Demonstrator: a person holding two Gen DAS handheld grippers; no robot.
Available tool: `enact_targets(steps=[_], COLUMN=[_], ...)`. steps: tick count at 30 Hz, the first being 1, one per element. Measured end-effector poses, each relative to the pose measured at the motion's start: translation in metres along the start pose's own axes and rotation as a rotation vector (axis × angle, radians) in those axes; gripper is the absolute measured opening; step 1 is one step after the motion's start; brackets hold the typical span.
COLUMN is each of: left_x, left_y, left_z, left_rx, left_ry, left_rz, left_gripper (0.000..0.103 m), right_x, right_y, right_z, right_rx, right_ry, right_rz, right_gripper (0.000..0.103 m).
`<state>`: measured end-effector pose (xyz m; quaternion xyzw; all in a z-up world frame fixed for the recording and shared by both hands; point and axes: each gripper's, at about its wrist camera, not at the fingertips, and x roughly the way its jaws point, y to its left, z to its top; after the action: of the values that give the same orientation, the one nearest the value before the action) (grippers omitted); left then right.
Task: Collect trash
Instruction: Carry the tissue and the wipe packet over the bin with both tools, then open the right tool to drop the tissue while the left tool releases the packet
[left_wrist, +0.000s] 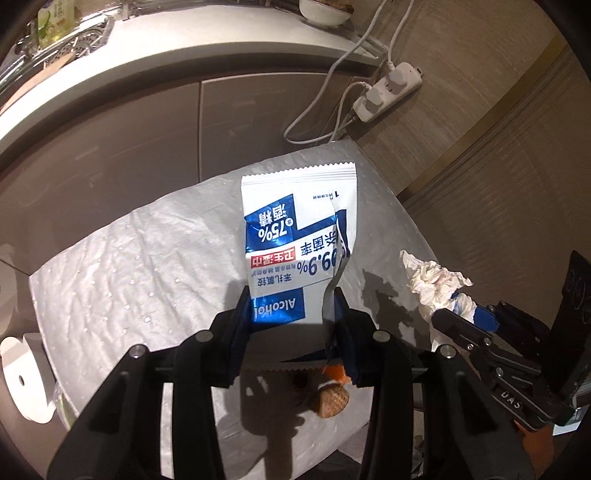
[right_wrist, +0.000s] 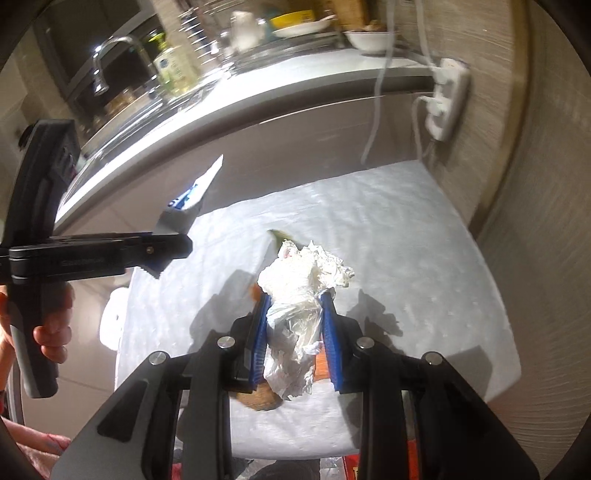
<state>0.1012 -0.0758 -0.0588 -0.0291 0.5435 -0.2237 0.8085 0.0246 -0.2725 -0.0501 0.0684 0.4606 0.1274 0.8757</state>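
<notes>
- Trash is held in both tools above a white padded mat (left_wrist: 122, 251) laid over a small table.
- An alcohol wipe packet (left_wrist: 295, 236), white and blue with a torn side, is pinched at its lower end by the left gripper (left_wrist: 293, 321); it stands upright above the mat, lifted off it, with its serrated edge uppermost.
- From the right wrist view, the same packet (right_wrist: 199, 188) is seen edge-on, clamped in the left gripper (right_wrist: 173, 243) off the near-left edge of the mat (right_wrist: 406, 229).
- A crumpled white tissue (right_wrist: 299, 295) with thin plastic film is squeezed between the blue pads (right_wrist: 260, 332) of the right gripper (right_wrist: 295, 314), held over the middle of the mat.
- In the left wrist view, that tissue (left_wrist: 432, 280) is seen sticking out of the right gripper (left_wrist: 465, 314), over the right edge of the mat.
- A brown, shell-like scrap (left_wrist: 330, 400) and an orange piece (left_wrist: 336, 371) are left lying on the mat, below the left tool; what they are exactly cannot be told.
- A greenish scrap (right_wrist: 279, 234) is seen on the mat just beyond the tissue.
- A white power strip (left_wrist: 388, 90) with plugged cables hangs on the wall behind the mat, and a countertop (left_wrist: 184, 48) with a bowl (left_wrist: 323, 13) runs beyond it.
</notes>
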Motion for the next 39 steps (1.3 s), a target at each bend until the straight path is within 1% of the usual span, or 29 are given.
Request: enact_targets(steps=[3,5,8,11,14,18,22,25,27,31,32,33,35,36,37,39], left_x=[-0.028,-0.049,-0.075,-0.102,-0.125,-0.151,-0.169,-0.175,-0.179,-0.179,-0.178,-0.176,-0.173,-0.170,-0.167,-0.161], left_y=[0.014,0.029,0.054,0.080,0.107,0.145,0.178,0.196,0.206,0.226,0.230,0.233,0.238,0.239,0.240,0.241], left_z=[-0.022,-0.042,-0.072,-0.101,-0.130,-0.167,-0.198,-0.215,-0.227,-0.246,-0.249,-0.253,-0.259,-0.261,-0.262,-0.265], left_rx=[-0.009,-0.026,-0.064,-0.099,-0.131,-0.184,-0.235,-0.257,-0.260,-0.279,-0.278,-0.274,-0.265,-0.260,-0.255,-0.250], left_ry=[-0.017,-0.030,-0.034,-0.048,-0.056,-0.055,-0.056,-0.051,-0.052,-0.034,-0.029,-0.024,-0.012,-0.005,0.001,0.004], left_rz=[0.022,0.037,0.061,0.101,0.148,0.198,0.236,0.254,0.264,0.257,0.252,0.253,0.247,0.246,0.240,0.230], left_gripper=[0.041,0.041,0.041,0.041,0.041,0.041,0.041,0.041,0.041,0.041,0.041,0.041,0.041,0.041,0.041,0.041], right_x=[0.008,0.014,0.027,0.044,0.060,0.090,0.129,0.155,0.169,0.195,0.196,0.197,0.190,0.184,0.177,0.164], right_y=[0.032,0.058,0.107,0.160,0.216,0.279,0.327,0.349,0.362,0.379,0.379,0.377,0.372,0.370,0.363,0.357], right_z=[-0.001,-0.005,-0.013,-0.022,-0.033,-0.051,-0.073,-0.088,-0.097,-0.113,-0.115,-0.114,-0.111,-0.109,-0.106,-0.101], right_rx=[-0.055,-0.090,-0.160,-0.219,-0.286,-0.353,-0.398,-0.415,-0.431,-0.454,-0.450,-0.441,-0.422,-0.413,-0.407,-0.399], right_ry=[0.029,0.055,0.100,0.146,0.177,0.235,0.311,0.363,0.378,0.427,0.430,0.430,0.412,0.398,0.389,0.369], right_rz=[0.044,0.088,0.167,0.257,0.325,0.387,0.406,0.401,0.384,0.326,0.316,0.306,0.291,0.286,0.282,0.263], right_gripper=[0.027,0.027,0.027,0.027,0.027,0.027,0.027,0.027,0.028,0.031,0.039,0.050,0.059,0.062,0.064,0.071])
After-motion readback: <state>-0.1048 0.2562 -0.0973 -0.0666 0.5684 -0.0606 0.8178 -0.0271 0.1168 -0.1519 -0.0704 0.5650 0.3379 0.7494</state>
